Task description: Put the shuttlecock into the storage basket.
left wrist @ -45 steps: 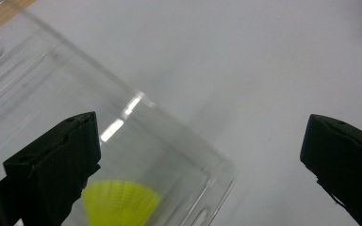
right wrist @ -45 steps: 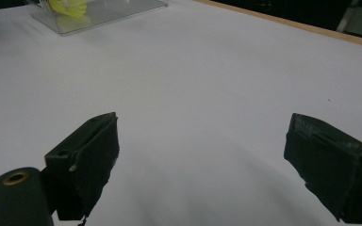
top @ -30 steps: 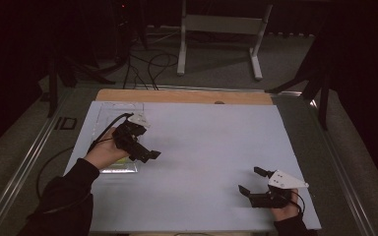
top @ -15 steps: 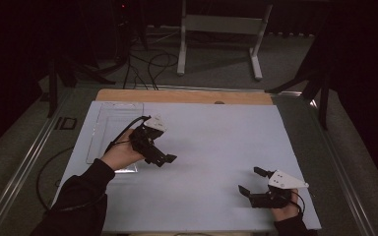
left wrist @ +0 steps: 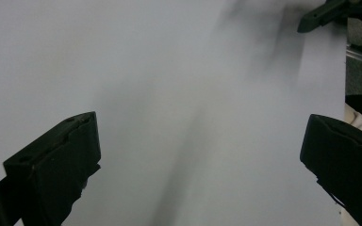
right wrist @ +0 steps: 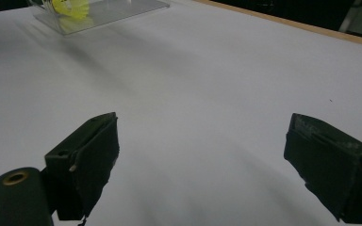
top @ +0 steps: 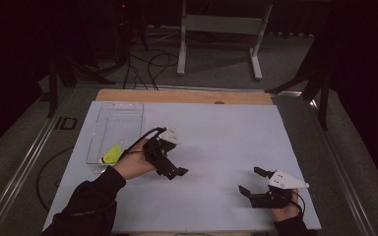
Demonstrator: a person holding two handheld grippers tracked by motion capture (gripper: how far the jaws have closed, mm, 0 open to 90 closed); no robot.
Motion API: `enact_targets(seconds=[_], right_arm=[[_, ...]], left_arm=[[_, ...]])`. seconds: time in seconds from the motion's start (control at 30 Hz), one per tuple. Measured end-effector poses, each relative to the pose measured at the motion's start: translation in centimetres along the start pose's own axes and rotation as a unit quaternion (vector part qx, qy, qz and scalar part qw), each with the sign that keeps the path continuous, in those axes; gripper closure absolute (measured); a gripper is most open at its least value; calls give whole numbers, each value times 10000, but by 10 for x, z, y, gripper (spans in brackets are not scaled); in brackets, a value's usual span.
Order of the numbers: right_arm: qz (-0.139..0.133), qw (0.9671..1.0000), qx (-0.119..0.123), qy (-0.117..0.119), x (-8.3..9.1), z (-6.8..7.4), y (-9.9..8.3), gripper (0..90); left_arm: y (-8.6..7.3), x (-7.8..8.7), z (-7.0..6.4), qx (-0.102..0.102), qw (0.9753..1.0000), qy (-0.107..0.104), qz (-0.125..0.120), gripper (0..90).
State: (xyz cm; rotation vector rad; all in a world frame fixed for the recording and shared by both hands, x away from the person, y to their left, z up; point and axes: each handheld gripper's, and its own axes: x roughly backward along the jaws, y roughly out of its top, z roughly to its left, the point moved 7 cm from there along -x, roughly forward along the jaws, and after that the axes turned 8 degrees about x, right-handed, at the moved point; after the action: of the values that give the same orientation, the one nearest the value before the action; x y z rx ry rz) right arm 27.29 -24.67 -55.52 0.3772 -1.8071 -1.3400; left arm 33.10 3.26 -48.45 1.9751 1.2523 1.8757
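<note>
Left gripper has swung away from the clear tray, jaws spread, empty; yellow item sits inside. Right gripper rests open. I'd park both slowly.

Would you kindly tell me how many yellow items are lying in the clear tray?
1: a yellow item lies at the near end of the clear tray, left of the left gripper. None seems hidden.

A person's left gripper hovers over the white table just right of a clear tray holding a yellow item; the right gripper rests, jaws apart, near the front right corner.
</note>
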Motion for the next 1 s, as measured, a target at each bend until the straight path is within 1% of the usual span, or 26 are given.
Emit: enact_targets(seconds=[0.17,0.2,0.23,0.27,0.33,0.37,0.53,0.6,0.73,0.77,0.83,0.87,0.9,0.93,0.97,1.0], right_arm=[[10,10000,28,-6,0,0,0,111],[0,10000,35,-7,0,0,0,111],[-7,10000,27,-4,0,0,1,111],[-9,10000,27,-9,0,0,1,111],[-10,10000,22,-6,0,0,1,111],[-3,10000,13,-4,0,0,1,111],[-2,10000,13,1,0,1,1,111],[7,10000,14,1,0,0,0,111],[-5,10000,24,-2,0,1,1,111],[-6,10000,19,3,0,1,1,111],[2,10000,18,2,0,1,1,111],[15,10000,8,13,0,1,1,111],[17,10000,9,13,0,1,1,111],[20,10000,28,22,-1,2,1,111],[22,10000,24,18,-1,2,1,111],[22,10000,22,23,-1,2,1,111]], left_arm=[[-13,-12,-7,-33,9998,3,192,0],[-14,-13,-7,-42,9998,-32,204,0],[-17,-15,-9,6,9998,-73,210,0],[-19,-16,-9,-4,9998,-67,209,0],[-24,-18,-12,16,9997,-124,214,0],[-28,-20,-12,30,9997,-92,224,0],[-42,-22,-16,57,9994,-144,313,0],[-48,-22,-17,56,9994,-101,320,0],[-63,-22,-18,79,9991,-124,388,0],[-67,-22,-19,153,9991,-151,355,0],[-75,-22,-19,211,9991,-158,344,0],[-78,-21,-18,196,9990,-172,371,0],[-83,-21,-19,283,9988,-177,345,0],[-85,-21,-18,262,9988,-181,372,0],[-89,-21,-19,307,9986,-207,370,0],[-92,-21,-19,304,9985,-214,402,0]])
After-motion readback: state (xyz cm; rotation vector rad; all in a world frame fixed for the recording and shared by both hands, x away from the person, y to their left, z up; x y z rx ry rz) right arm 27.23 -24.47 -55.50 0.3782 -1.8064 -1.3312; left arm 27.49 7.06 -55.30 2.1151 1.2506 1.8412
